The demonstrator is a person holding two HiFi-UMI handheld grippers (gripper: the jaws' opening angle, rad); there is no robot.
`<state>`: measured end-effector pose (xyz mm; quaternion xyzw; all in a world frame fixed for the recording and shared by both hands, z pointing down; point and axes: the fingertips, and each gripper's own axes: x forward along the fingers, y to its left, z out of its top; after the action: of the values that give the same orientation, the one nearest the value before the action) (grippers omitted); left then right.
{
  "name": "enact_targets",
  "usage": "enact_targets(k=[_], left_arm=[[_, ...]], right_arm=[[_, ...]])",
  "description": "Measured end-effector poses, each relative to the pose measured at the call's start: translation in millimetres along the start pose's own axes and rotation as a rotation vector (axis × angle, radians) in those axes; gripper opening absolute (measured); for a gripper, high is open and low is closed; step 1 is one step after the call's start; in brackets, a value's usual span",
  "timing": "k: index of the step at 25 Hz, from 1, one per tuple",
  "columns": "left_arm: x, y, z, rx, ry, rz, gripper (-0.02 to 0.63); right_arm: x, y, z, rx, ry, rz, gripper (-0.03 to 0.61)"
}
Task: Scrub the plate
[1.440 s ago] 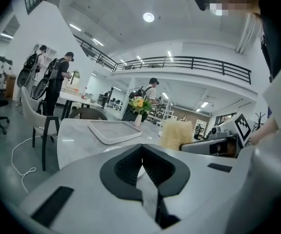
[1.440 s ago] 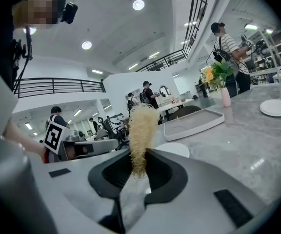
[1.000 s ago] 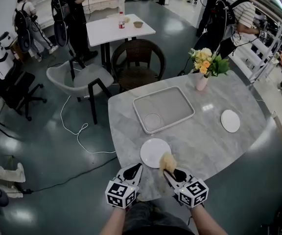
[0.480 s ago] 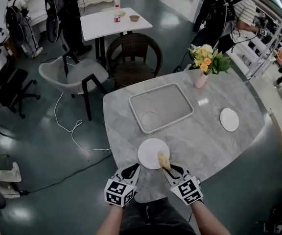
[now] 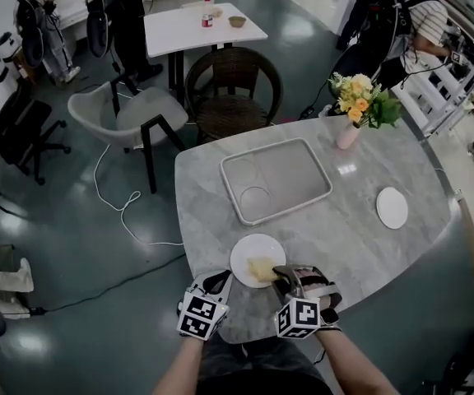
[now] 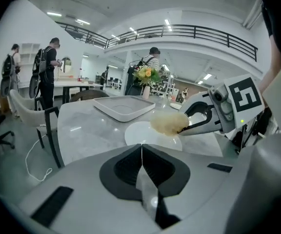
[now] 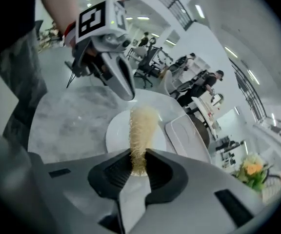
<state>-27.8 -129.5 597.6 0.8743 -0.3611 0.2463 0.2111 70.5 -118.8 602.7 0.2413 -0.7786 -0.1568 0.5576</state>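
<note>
Between clenched right tongs [image 7: 139,164], yellow fibrous scrub pad [image 7: 141,126] sits over round white plate [image 5: 245,253]; left tongs [image 6: 141,152] closed, empty; seemingly mid-scrub, next likely wiping strokes.

No words, numbers or brand names are legible anywhere. The only printed marks are black-and-white square patterns on the cube [image 5: 202,317] of the left gripper [image 5: 220,283] and the cube [image 5: 299,318] of the right gripper [image 5: 278,271].
</note>
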Motion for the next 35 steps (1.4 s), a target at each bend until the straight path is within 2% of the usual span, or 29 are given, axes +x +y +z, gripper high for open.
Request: enact_targets(k=[5, 9, 13, 18, 24, 28, 31, 35], left_arm=[[13, -2, -17, 0.215, 0.15, 0.043, 0.012], [22, -2, -18, 0.283, 0.192, 0.04, 0.012], [27, 6, -21, 0.341, 0.228, 0.047, 0.012], [32, 9, -20, 0.352, 0.257, 0.013, 0.011], [32, 7, -22, 0.385, 0.274, -0.003, 0.011], [33, 6, -22, 0.461, 0.294, -0.012, 0.011], [33, 6, -22, 0.514, 0.31, -0.015, 0.011], [35, 4, -23, 0.522, 0.322, -0.029, 0.011]], right_arm=[[13, 8, -11, -0.271, 0.083, 0.0, 0.078], [16, 8, -10, -0.412, 0.098, 0.011, 0.077], [19, 10, -9, -0.478, 0.091, 0.033, 0.077], [24, 14, -5, -0.58, 0.061, 0.043, 0.077], [27, 22, 6, -0.587, -0.007, 0.107, 0.077], [35, 13, 20, -0.626, -0.038, 0.085, 0.077], [45, -3, 17, -0.74, 0.021, 0.043, 0.077], [53, -11, 24, -0.661, 0.009, 0.034, 0.077]])
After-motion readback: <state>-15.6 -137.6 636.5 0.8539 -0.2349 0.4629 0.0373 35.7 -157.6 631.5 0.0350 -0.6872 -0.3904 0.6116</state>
